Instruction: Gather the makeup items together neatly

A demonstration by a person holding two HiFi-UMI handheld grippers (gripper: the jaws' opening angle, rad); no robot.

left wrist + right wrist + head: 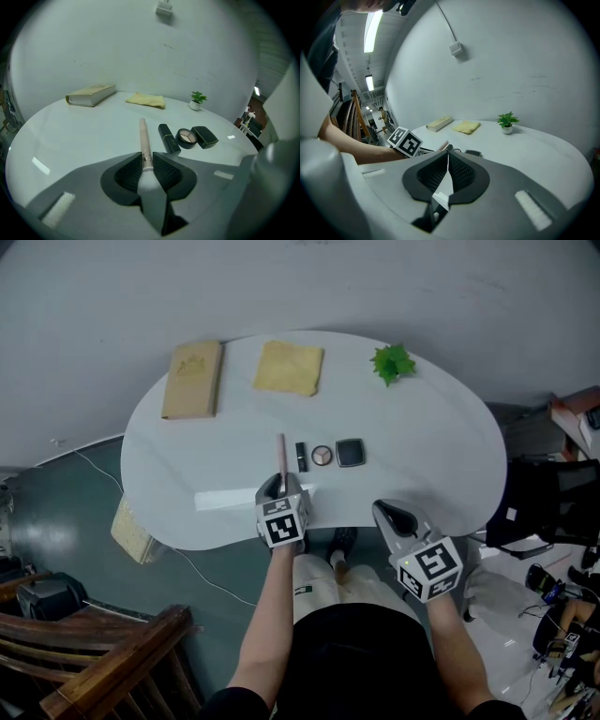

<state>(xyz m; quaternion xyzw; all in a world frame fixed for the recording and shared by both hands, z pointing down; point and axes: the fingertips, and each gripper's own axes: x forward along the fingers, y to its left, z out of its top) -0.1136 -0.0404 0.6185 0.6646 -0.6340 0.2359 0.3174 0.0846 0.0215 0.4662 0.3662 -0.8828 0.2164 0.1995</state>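
The left gripper appears narrowly clamped on the near end of the pink makeup stick, whose long axis runs straight ahead of the jaws. The lipstick, round compact and square case lie just ahead-right. Only the head view shows the right gripper, closed and empty, farther off.
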